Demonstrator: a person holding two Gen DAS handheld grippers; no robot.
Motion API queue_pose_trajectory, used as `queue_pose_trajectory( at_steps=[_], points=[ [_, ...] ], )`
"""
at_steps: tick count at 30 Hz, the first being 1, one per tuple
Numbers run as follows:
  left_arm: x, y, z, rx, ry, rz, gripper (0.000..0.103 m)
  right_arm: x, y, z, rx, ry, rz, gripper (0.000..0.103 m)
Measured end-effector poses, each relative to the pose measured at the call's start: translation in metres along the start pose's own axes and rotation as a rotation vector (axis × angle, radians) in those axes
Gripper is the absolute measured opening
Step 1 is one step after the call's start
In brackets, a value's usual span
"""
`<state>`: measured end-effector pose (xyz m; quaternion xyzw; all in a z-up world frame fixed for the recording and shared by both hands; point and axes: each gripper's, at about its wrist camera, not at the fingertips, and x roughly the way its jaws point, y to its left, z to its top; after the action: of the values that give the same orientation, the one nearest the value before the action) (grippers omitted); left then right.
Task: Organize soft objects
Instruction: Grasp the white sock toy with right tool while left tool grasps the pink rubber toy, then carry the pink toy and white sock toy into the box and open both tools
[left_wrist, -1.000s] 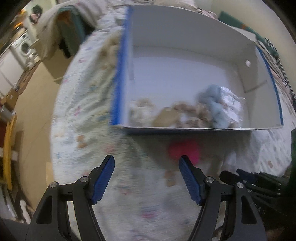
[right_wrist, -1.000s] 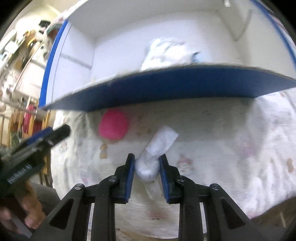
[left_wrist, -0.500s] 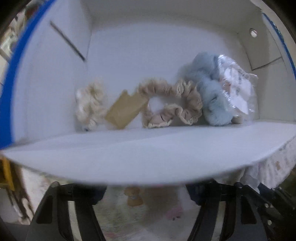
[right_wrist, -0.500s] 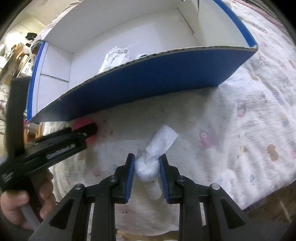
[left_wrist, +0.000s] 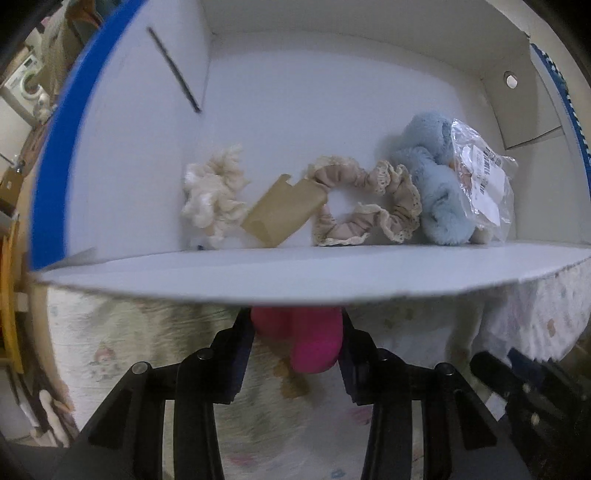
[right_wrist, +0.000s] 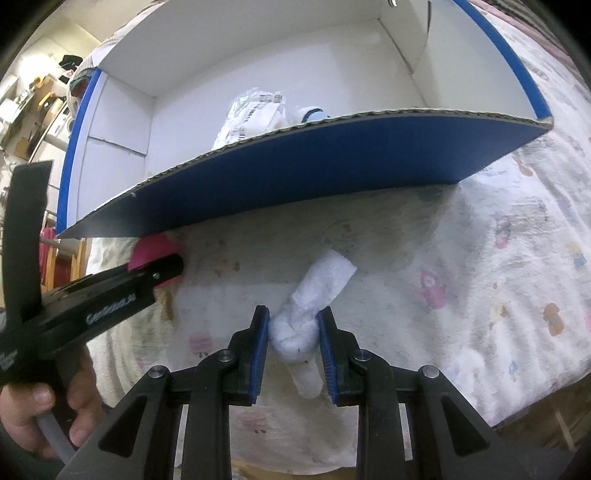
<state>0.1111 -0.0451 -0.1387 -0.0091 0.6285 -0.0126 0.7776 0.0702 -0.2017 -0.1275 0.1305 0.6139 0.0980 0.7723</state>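
Left claw (left_wrist: 295, 332) closing around rounded pink plush (left_wrist: 310, 339).

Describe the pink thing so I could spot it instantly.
Find the big white box with blue edges on the printed cloth. Just outside its near wall lies a pink soft object, between the left gripper's jaws; it is the only vivid pink item.

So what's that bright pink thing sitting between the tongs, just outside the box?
The pink plush lump looks soft and fuzzy, a rounded bright magenta blob; its exact shape is blurred. It lies on the printed bedsheet just outside the blue and white cardboard box, partly hidden under the box's near wall. The left tongs have just been closing around it, and their pads look pressed against its sides.
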Motion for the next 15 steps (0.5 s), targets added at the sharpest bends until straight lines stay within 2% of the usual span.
queue_pose_trajectory(
  at_steps=[15],
  points=[
    [-0.028,0.076,-0.031,-0.049,-0.059,0.078,0.038,0.005,0.027,0.000,-0.073,0.008,0.011,0.028]
  ],
)
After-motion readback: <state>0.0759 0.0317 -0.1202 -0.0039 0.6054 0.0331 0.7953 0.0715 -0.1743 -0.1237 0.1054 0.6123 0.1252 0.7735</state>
